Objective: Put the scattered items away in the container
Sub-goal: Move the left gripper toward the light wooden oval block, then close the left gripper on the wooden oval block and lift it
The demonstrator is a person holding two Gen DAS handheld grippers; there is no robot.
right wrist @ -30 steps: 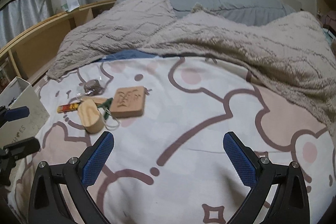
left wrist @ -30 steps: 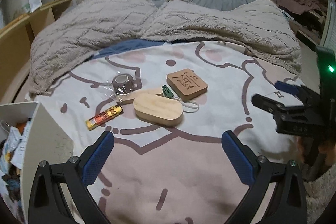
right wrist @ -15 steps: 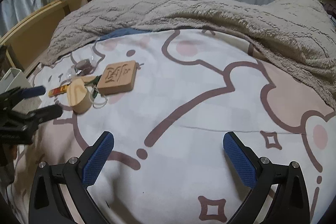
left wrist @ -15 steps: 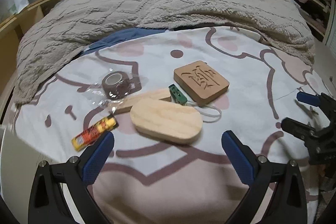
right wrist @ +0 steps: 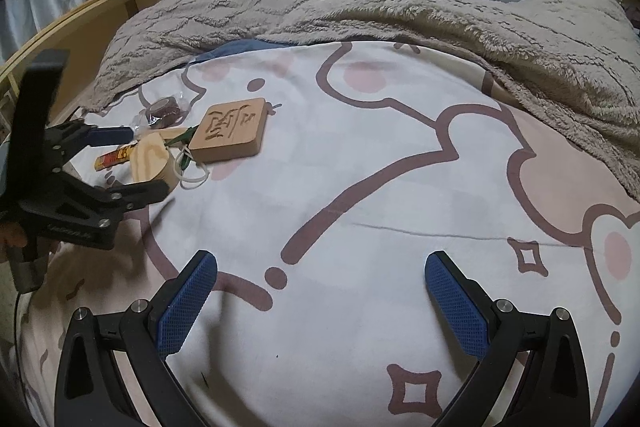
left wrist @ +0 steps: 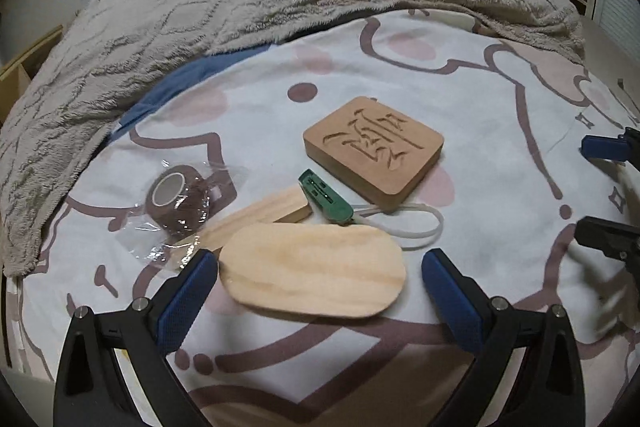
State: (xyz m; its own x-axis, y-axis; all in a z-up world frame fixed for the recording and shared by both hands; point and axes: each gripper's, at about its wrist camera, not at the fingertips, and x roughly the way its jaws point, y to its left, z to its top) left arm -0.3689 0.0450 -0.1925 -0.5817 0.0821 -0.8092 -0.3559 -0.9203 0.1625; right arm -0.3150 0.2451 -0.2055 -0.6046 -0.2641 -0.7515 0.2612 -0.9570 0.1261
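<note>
The left gripper [left wrist: 320, 281] is spread wide around the oval block [left wrist: 312, 271] on the bed [left wrist: 500, 87], maybe not touching it. The right gripper [right wrist: 320, 287] hangs wide open over bare sheet.

The oval block [left wrist: 312, 271] is lying nearest the left wrist camera, with the tape roll [left wrist: 178, 199] sitting behind it to the left, the carved tile [left wrist: 374, 147] behind right, the clip [left wrist: 326, 195] lying between them
</note>
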